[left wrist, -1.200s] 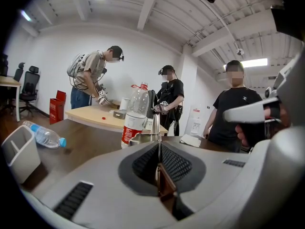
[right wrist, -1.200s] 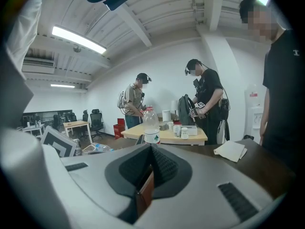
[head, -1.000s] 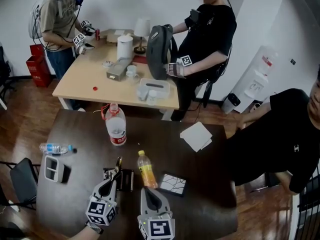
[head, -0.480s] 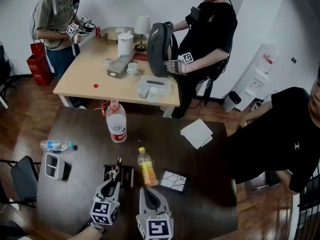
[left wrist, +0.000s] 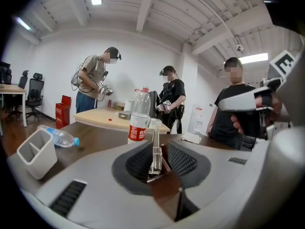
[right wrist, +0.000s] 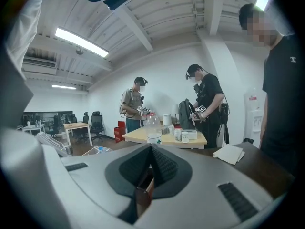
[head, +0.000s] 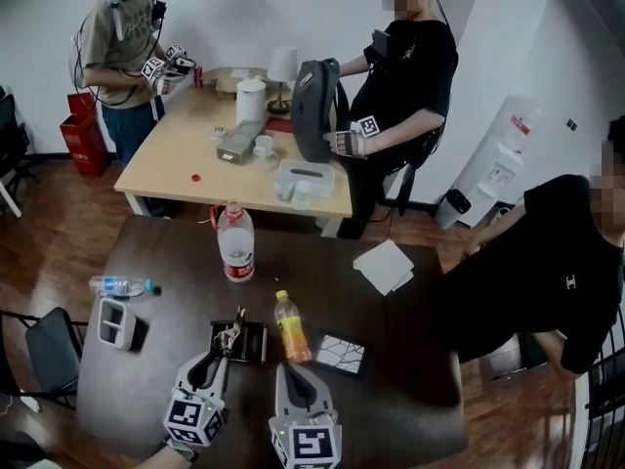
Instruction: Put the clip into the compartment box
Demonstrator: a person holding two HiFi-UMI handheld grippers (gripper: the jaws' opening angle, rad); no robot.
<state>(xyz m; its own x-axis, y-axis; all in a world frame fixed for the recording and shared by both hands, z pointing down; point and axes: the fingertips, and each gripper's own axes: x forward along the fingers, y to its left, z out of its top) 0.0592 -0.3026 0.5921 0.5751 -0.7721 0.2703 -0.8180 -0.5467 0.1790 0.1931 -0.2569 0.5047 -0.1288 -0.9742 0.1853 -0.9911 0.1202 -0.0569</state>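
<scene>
The left gripper [head: 222,354] is hanging released over the dark surface [head: 391,399]. Its jaws have just been opening, and the clip [left wrist: 155,149] is standing upright between them, untouched, in the compartment box [head: 252,346]. The right gripper [head: 291,371] is staying clenched and empty beside the orange bottle [head: 290,328].

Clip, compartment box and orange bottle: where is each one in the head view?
clip [head: 231,332]: head view, on its metal body.
compartment box [head: 256,345]: head view, on its right part.
orange bottle [head: 290,332]: head view, mid-body.
</scene>
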